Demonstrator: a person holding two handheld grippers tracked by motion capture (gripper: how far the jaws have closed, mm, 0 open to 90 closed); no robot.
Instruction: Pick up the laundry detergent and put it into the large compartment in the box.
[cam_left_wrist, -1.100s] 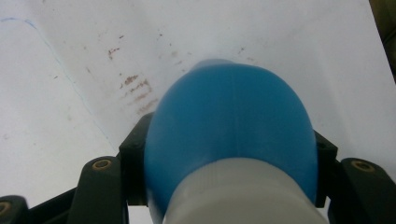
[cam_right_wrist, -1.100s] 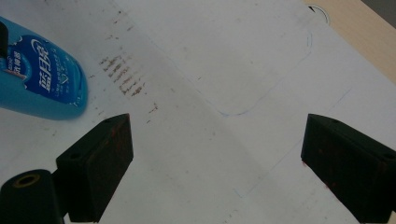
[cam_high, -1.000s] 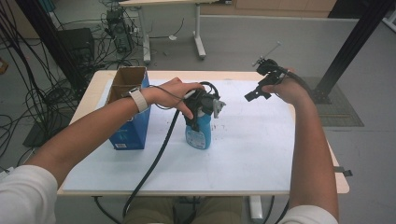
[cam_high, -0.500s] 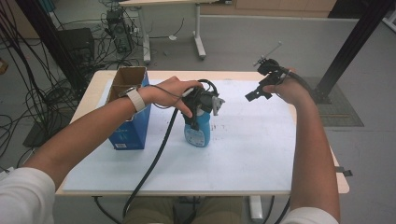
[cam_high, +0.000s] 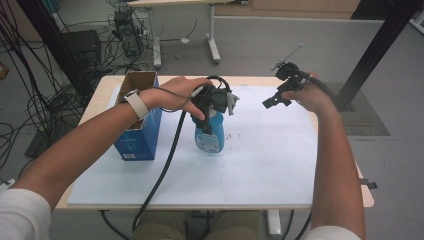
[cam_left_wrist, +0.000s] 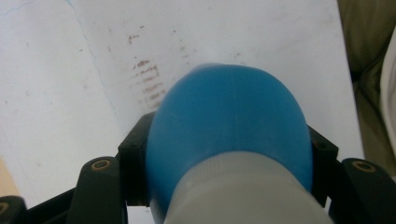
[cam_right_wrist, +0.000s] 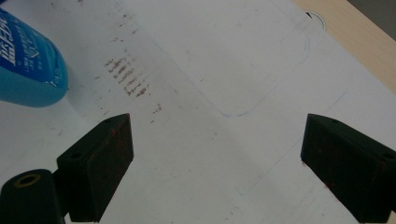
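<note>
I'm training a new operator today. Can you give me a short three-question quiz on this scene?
1. True or false: the left gripper is shut on the blue bottle.
2. Multiple choice: the right gripper is (A) shut on a cloth, (B) open with nothing between its jaws, (C) inside the box.
3. Short answer: what stands at the table's left, beside the bottle?

Key
1. True. In the left gripper view the jaws clamp the bottle from both sides.
2. B. In the right gripper view the jaws stand wide apart above the white sheet.
3. An open blue cardboard box.
</note>
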